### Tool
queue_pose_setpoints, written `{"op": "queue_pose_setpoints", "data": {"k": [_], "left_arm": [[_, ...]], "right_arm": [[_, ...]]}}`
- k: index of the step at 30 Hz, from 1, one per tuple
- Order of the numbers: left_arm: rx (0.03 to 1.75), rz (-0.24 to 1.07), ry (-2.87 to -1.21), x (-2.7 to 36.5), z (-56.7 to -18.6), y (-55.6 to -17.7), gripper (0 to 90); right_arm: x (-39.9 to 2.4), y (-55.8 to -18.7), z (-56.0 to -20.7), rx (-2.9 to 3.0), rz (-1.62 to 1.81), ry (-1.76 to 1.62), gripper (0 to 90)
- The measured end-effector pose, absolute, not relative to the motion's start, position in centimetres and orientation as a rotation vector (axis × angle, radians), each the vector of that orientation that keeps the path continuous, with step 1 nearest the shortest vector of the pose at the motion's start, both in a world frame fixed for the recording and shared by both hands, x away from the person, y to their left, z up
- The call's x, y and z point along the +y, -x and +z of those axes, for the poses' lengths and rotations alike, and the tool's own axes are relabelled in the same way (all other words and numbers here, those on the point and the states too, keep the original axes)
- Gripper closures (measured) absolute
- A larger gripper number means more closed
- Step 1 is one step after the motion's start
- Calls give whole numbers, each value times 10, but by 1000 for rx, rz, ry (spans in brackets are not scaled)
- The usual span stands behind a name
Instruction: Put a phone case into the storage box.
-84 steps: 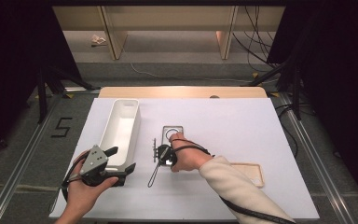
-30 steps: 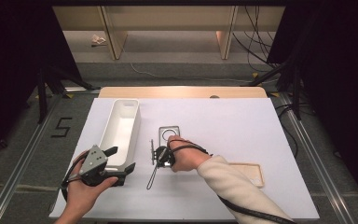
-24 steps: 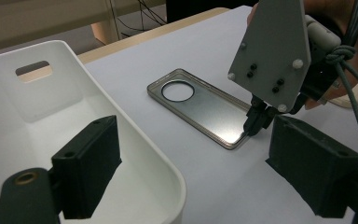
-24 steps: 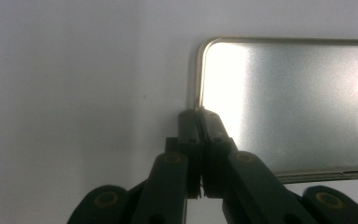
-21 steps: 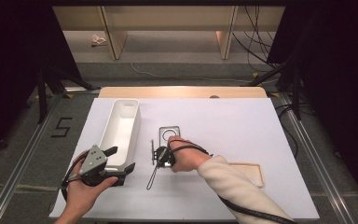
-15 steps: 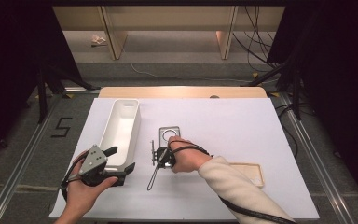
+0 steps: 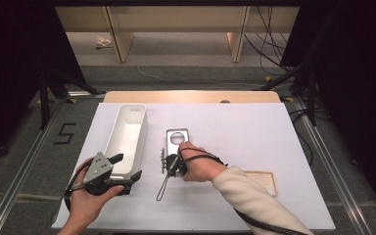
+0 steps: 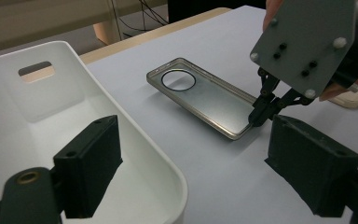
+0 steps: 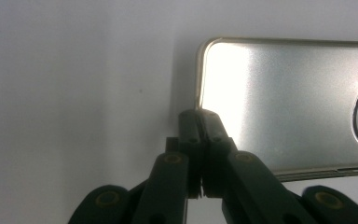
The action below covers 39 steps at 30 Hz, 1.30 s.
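Right tool [image 9: 200,114] pinches shut on the near edge of the thin, stiff, slick-looking phone case [image 7: 176,143] lying mid-desk at the white bin's [image 7: 125,138] three o'clock, while left tool [image 8: 191,168] gapes empty

One white bin [image 7: 126,138], one phone case [image 7: 176,142], one wooden tray [image 7: 263,181], two grippers.

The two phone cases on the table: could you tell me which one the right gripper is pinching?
The silvery case with the round camera hole; the right gripper is shut on its edge. The beige case lies untouched beside the sleeve.
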<state>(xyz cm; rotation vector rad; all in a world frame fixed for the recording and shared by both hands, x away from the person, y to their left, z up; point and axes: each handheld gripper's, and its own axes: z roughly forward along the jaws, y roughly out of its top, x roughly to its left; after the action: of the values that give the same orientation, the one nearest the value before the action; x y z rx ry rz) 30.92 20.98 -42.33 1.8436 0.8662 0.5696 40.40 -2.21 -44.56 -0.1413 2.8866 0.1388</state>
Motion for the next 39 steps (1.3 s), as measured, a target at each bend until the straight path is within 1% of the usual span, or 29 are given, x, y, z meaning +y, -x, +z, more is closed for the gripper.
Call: {"op": "queue_pose_setpoints", "data": {"k": [6,15,29,39], "left_arm": [[868,569,-1845,209,-424,-309,169],[868,571,-1848,208,-424,-310,171],[875,573,-1852,206,-425,-310,174],[864,567,-1859,201,-424,-311,177]], "right_arm": [[-37,-397,-440,2836,221,143,897],[-75,-382,-431,2765,345,119,896],[-123,-344,-418,2601,508,124,895],[-141,-329,-421,2532,536,148,895]]}}
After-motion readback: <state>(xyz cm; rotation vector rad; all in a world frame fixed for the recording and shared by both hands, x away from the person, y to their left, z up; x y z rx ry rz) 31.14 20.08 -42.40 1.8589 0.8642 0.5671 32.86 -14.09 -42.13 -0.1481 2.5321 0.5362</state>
